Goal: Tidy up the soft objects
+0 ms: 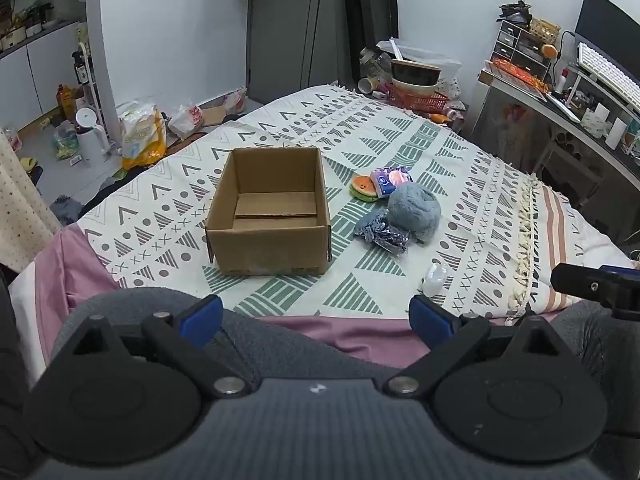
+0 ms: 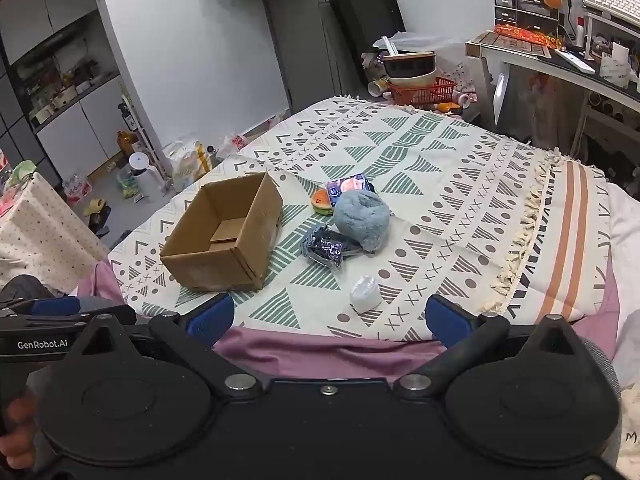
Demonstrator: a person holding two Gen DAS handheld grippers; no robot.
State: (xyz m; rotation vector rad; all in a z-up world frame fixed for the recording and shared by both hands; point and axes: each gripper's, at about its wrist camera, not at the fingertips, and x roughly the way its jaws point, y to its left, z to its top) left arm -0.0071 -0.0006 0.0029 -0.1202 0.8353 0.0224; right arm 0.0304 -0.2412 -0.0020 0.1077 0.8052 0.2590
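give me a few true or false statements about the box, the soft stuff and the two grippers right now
1. The cardboard box holds no soft items. True.
2. The fluffy blue ball sits inside the box. False: it lies on the patterned blanket, beside the box.
3. The left gripper is open and holds nothing. True.
4. The right gripper is clamped on the small white bag. False: it is open, and the bag lies free on the blanket.
5. The burger plush lies nearer the grippers than the white bag. False: farther.
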